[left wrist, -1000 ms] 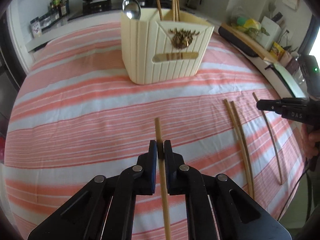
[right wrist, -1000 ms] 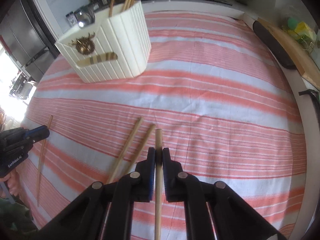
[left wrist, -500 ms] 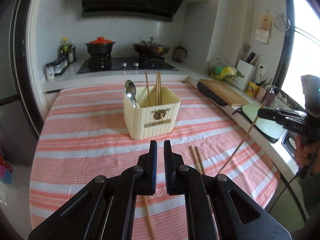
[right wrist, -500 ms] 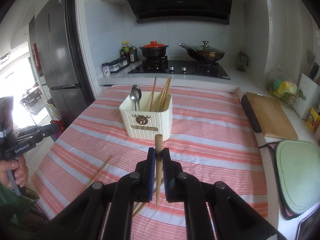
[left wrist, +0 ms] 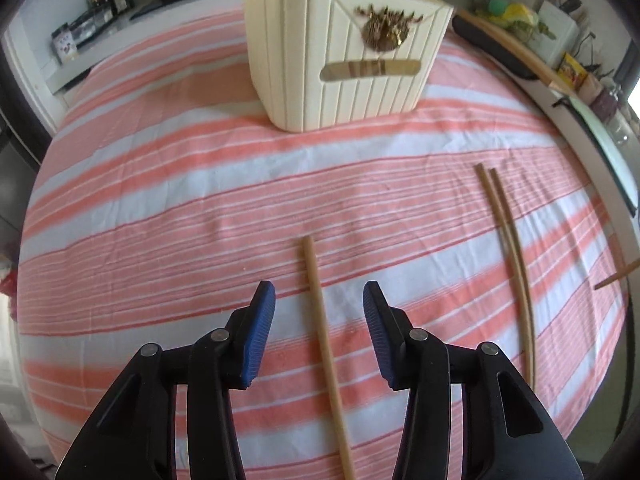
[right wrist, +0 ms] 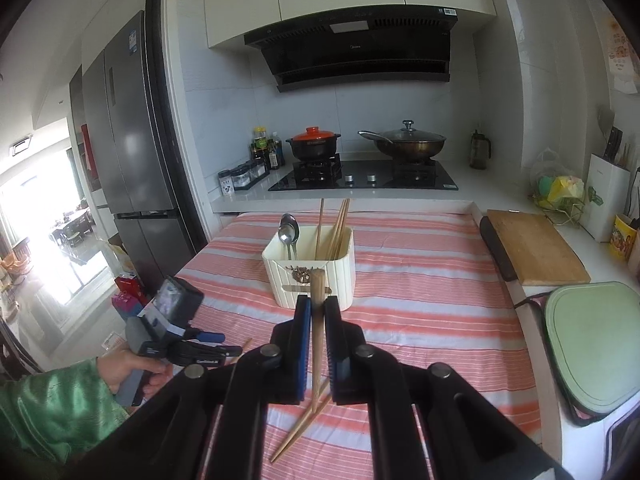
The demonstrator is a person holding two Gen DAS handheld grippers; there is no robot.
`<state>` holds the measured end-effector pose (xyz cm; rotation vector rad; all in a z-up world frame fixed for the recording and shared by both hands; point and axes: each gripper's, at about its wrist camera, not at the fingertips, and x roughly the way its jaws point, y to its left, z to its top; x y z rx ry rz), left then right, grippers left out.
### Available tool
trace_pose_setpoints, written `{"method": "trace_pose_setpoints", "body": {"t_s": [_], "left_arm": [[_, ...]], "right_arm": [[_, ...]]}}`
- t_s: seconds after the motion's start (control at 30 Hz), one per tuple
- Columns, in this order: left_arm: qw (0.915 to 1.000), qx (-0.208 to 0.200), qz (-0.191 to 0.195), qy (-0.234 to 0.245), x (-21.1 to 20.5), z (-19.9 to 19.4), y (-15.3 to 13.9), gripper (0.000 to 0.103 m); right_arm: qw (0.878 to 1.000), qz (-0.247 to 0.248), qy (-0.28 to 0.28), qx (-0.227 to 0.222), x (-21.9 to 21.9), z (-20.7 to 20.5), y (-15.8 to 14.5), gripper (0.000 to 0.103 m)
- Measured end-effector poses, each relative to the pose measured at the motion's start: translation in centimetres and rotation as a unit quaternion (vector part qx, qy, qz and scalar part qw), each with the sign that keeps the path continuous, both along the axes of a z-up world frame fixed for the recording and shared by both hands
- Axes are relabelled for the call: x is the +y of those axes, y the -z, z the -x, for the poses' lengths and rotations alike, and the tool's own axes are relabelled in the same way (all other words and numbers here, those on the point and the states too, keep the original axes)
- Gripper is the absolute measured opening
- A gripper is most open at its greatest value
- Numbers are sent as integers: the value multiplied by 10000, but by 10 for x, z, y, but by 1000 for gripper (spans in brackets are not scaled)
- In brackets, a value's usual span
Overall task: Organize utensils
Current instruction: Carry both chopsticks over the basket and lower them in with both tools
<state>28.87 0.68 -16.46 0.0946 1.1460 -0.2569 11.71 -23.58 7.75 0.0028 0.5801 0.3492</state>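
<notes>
Utensil holder (left wrist: 344, 52) at far centre of tabletop (left wrist: 160, 200); single chopstick (left wrist: 324, 340) nearer, chopstick pair (left wrist: 508, 248) to its right.

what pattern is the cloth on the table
Pink-orange and white stripes on the tablecloth, clearest in the left wrist view.

- A cream ribbed utensil holder (left wrist: 344, 60) with a gold emblem is set upright at 12 o'clock on the striped table (left wrist: 160, 200); spoons (right wrist: 289, 232) and several chopsticks (right wrist: 338, 232) are stood inside it.
- A single wooden chopstick (left wrist: 324, 344) is laid flat at 6 o'clock, between the opening left gripper (left wrist: 319, 300) pads, untouched.
- A pair of chopsticks (left wrist: 510, 248) is laid side by side at 4 o'clock.
- Another chopstick (right wrist: 318, 320) is clamped in the right gripper (right wrist: 318, 308), raised above the table.
</notes>
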Motion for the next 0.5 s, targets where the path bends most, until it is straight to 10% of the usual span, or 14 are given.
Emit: {"method": "trace_pose_setpoints", "body": {"t_s": [0.13, 0.2, 0.5], "left_arm": [[9986, 50, -471, 248, -16, -8, 15, 43], [9988, 99, -413, 227, -18, -10, 12, 6], [9884, -1340, 716, 23, 13, 41, -85, 4]], "right_arm": [[10000, -52, 28, 15, -7, 5, 3, 7], [9999, -92, 49, 18, -10, 6, 4, 7], [9999, -153, 69, -37, -13, 5, 5, 7]]}}
